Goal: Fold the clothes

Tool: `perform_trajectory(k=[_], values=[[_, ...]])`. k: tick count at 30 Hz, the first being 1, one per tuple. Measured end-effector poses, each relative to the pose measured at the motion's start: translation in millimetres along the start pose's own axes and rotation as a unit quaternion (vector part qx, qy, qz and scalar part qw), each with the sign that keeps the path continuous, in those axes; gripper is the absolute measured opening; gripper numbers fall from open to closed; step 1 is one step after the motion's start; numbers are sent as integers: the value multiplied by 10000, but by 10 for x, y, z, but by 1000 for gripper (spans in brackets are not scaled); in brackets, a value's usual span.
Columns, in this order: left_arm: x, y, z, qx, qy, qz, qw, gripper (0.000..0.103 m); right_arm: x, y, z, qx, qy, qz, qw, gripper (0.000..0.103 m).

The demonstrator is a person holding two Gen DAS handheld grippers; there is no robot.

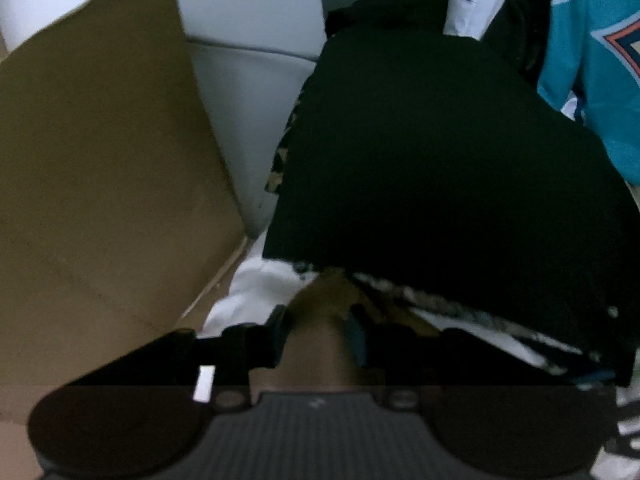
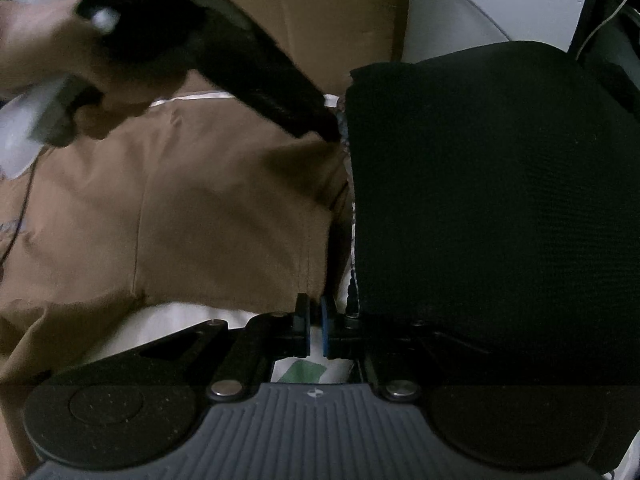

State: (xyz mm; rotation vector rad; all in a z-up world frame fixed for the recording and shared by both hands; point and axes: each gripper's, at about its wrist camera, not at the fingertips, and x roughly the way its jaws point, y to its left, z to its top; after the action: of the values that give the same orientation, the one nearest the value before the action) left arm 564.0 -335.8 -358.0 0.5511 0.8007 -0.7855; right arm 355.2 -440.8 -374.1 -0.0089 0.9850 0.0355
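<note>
Progress: I judge the folding of the brown garment (image 2: 224, 216) is in its early part; it lies spread and wrinkled on white fabric (image 2: 168, 328), with no clean fold that I can see.
Done already: a black garment (image 2: 500, 208) lies just beside the brown one on the right, flat and with straight edges, so it looks folded.
Left to do: the brown garment must be folded; a teal jersey (image 1: 592, 80) waits behind the black garment.
Right gripper (image 2: 315, 326): the blue pads are nearly pressed together at the near edge of the brown garment. Whether cloth is between them, I cannot tell.
Left gripper (image 1: 318, 334): it is partly spread, with brown cloth between its fingers. I cannot tell if the pads press on the cloth, the view is blurred.
Left gripper, other view: it reaches to the far edge of the brown garment, where this meets the black garment.
Surroundings: a cardboard sheet (image 1: 100, 168) leans at the left against a pale cushion (image 1: 256, 92).
</note>
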Motion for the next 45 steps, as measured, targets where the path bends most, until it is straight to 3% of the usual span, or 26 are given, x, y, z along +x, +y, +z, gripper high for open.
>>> perform_trajectory(k=[3,5,9,18,21,25,29,32,37,39,41,42,45], values=[[96,10,17,-37,7,-72,10000,32,14,2,-31,-76,8,27,10000,3],[165,5,14,10,59,-110,9999,1,25,-10,-36,-63,-1,44,10000,3],[219,-5,9,53,30,-60,10000,0,28,-28,-75,-17,1,63,10000,2],[101,380,37,-1049,-232,-7,9942,0,-12,-16,-53,-12,-8,77,10000,2],[16,391,-1,-922,-102,-146,9956,0,-69,-32,-71,16,21,50,10000,3],[-50,273,-77,-666,-45,-381,9970,14,-175,-73,-73,79,-9,37,10000,4],[20,148,-55,-616,-120,-502,9968,34,-315,-17,-53,-56,-307,18,9995,5],[115,96,-54,-736,-31,-525,9959,38,-321,123,35,-200,-487,27,9986,6],[230,99,-72,-1034,22,-558,9931,39,-226,141,99,-93,-350,-101,9993,13],[262,103,-73,-1111,35,-538,9923,39,-172,93,98,60,-272,-202,9994,23],[295,114,-68,-1199,66,-515,9914,36,-117,47,98,212,-190,-283,9992,24],[313,118,-64,-1234,90,-494,9911,33,-79,31,100,280,-130,-238,9992,24],[337,157,-41,-1363,121,-413,9897,8,-2,2,103,378,-12,-118,9992,23]])
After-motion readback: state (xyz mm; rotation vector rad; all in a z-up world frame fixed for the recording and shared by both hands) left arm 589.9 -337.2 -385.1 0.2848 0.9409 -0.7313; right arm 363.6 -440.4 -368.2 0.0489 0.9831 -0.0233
